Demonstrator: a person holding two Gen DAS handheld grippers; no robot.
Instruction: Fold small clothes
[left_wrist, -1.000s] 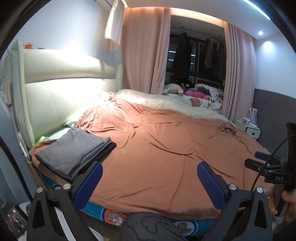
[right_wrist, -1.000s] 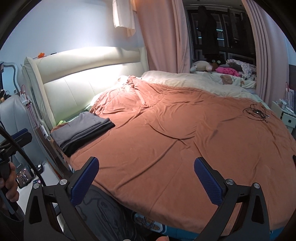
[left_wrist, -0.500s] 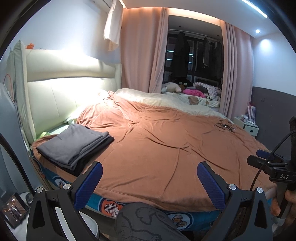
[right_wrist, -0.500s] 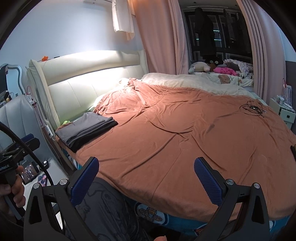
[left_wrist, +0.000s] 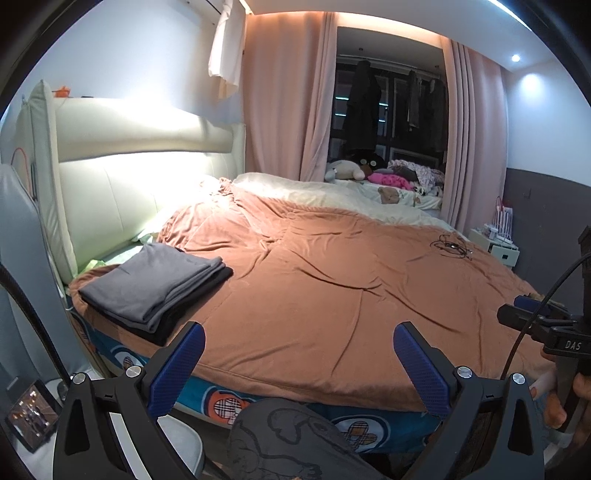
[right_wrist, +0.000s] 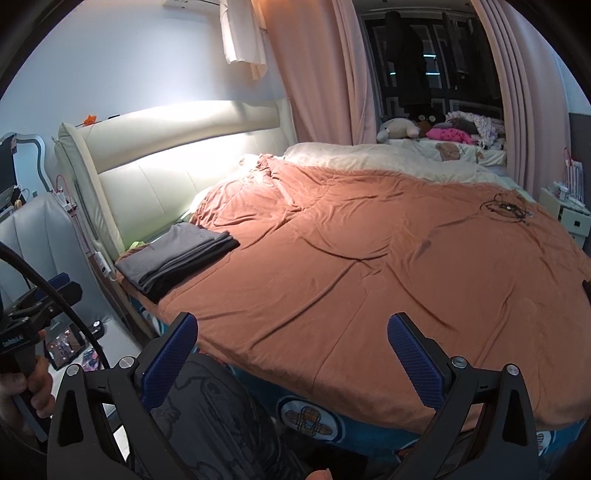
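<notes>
A stack of folded grey and black clothes (left_wrist: 155, 284) lies on the bed's near left corner, close to the headboard; it also shows in the right wrist view (right_wrist: 177, 258). My left gripper (left_wrist: 299, 365) is open and empty, held off the bed's near edge. My right gripper (right_wrist: 291, 354) is open and empty, also held off the near edge, to the right of the stack. Each gripper shows in the other's view, the right one (left_wrist: 535, 325) at the far right and the left one (right_wrist: 40, 299) at the far left.
The bed has a rust-orange cover (left_wrist: 332, 288) and a cream headboard (left_wrist: 122, 173). A tangle of black cable (left_wrist: 452, 247) lies at the far right of the cover. A white nightstand (left_wrist: 496, 247) stands beyond. A grey chair (right_wrist: 33, 236) and a tablet (right_wrist: 66, 345) are at left.
Both grippers have pulled back from the bed and dropped lower, so more of the bed's side and the floor shows. The jaws stay open.
</notes>
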